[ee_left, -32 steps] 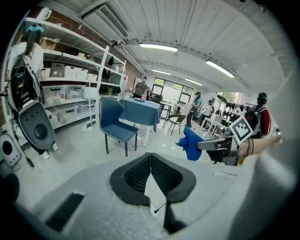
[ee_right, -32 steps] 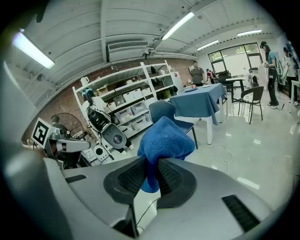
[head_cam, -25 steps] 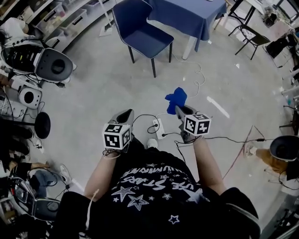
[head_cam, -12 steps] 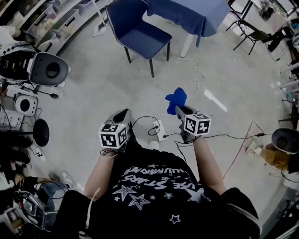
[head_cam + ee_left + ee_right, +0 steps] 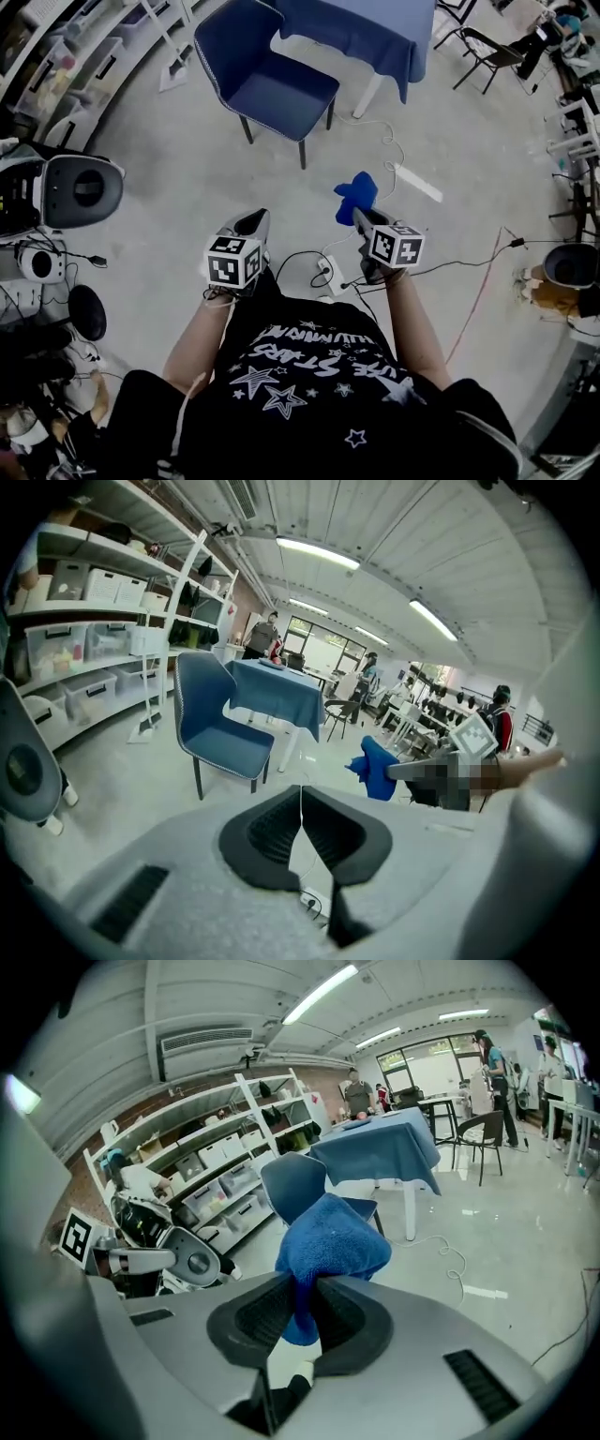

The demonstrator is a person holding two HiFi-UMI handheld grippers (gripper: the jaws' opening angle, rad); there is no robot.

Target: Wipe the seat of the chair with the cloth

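- Cloth (image 5: 357, 196) status: blue, bunched, pinched between the jaws of the right gripper (image 5: 359, 219). The loose end stands up above the jaw tips. The right gripper view confirms the jaws are clamped on the fabric.
- Left gripper (image 5: 251, 223): jaws pressed together with nothing between them. It is held level beside the right one.
- Change over the last second: the chair (image 5: 267, 75) has slid down and left in the head view and more of its backrest shows. I read that as the person walking toward it. Both grippers keep the same pose relative to the body, and the grip on the cloth is unchanged.
- Chair seat (image 5: 281, 94) is bare and nothing rests on it. It stands well apart from both grippers, with open floor (image 5: 187, 187) in between.
- Blue-draped table (image 5: 361, 33) stands just behind the chair.
- Power strip (image 5: 329, 273) and cable (image 5: 394, 155) lie on the floor along the approach path. Judgement: trip or snag risk.
- Task state: wiping has not started and this is the approach phase. The next step needs the right gripper brought down so the cloth lies flat on the seat.
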